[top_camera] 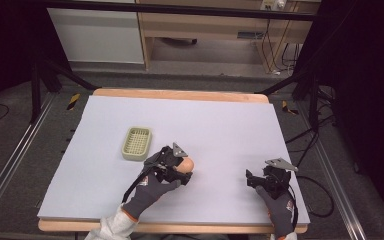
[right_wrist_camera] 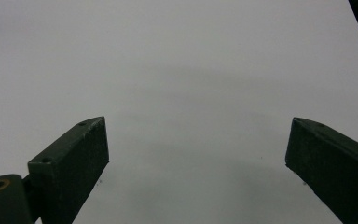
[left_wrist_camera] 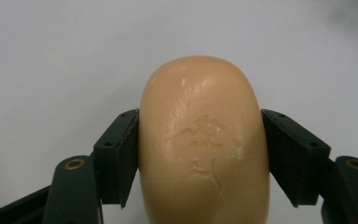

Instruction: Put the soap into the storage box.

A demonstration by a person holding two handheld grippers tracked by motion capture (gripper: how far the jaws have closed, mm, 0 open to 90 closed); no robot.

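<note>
Just beyond your left gripper (top_camera: 184, 169), up and to its left, sits a pale green basket (top_camera: 137, 143) on the grey table (top_camera: 220, 125); nothing lies between them. Your left hand (top_camera: 152, 190) reaches in at a slant toward the right. Its jaws press both sides of a tan soap bar (left_wrist_camera: 204, 140), pads touching. Your right gripper (top_camera: 255, 181) rests well apart, jaws spread wide, holding nothing.

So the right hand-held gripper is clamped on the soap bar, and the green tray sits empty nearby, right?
Not quite: the left hand-held gripper is clamped on the soap bar, as the left gripper view shows. The green tray sits empty nearby.
</note>
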